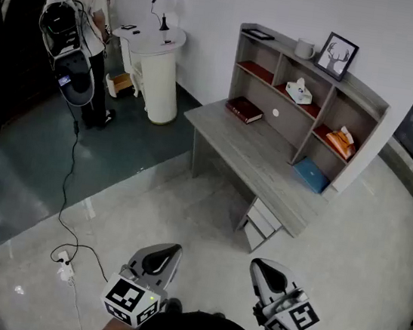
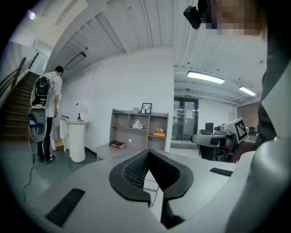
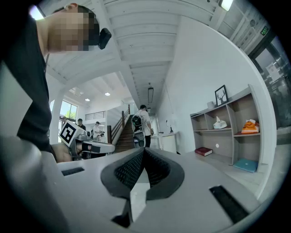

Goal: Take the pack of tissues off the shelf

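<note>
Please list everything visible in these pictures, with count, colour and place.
desk with shelves: one, grey, at white wall
tissue pack: one, orange, right compartment
tissue box: one, white, middle compartment
book: one, dark red, on desk
flat item: one, blue, on desk
framed picture: one, black frame, shelf top
cup: one, white, shelf top
round stand: one, white, left of desk
person: one, light top, far left
left claw, right claw: two, grey-black, bottom, both shut, empty

Left gripper and right gripper: grey, with black textured pads and black-and-white square markers on their cubes. Ahead of them, a grey desk and shelf with red boards, an orange tissue pack, white box, dark red book, blue folder; ahead-left, a white cabinet
</note>
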{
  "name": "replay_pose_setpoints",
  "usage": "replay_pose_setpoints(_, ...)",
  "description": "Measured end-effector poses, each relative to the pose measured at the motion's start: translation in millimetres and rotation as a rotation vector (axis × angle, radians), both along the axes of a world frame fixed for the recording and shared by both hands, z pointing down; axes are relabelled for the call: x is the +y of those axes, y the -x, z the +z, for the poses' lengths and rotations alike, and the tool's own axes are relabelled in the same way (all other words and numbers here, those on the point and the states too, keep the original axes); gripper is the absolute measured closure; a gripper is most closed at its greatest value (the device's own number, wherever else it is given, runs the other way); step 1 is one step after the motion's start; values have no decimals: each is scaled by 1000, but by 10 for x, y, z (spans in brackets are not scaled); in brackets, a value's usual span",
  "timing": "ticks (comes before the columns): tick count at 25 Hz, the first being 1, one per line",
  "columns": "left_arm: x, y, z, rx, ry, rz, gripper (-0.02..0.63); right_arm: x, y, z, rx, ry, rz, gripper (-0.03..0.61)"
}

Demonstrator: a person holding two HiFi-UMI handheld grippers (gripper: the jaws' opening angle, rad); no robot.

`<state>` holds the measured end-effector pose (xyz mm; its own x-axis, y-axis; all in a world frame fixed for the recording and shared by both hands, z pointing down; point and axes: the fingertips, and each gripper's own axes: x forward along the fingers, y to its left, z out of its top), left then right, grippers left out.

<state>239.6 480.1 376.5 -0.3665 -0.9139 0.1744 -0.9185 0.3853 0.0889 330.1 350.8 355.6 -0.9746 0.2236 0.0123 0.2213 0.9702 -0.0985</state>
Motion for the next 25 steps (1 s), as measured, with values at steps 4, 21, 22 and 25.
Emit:
replay_pose_setpoints(4, 100, 67, 7, -3, -3, -6, 601, 145, 66, 3, -5, -1, -18, 561)
replay_pose_setpoints(21, 854, 626, 270, 15, -1, -1, 603, 831, 607, 142, -5, 29, -18, 561)
replay_pose_setpoints(22, 867, 671, 302, 24, 2, 3, 603, 839, 622, 173, 8, 28, -6, 561)
replay_pose_setpoints(25, 841, 744, 354, 43, -2, 26, 601, 838, 674, 215, 26, 47, 18, 561)
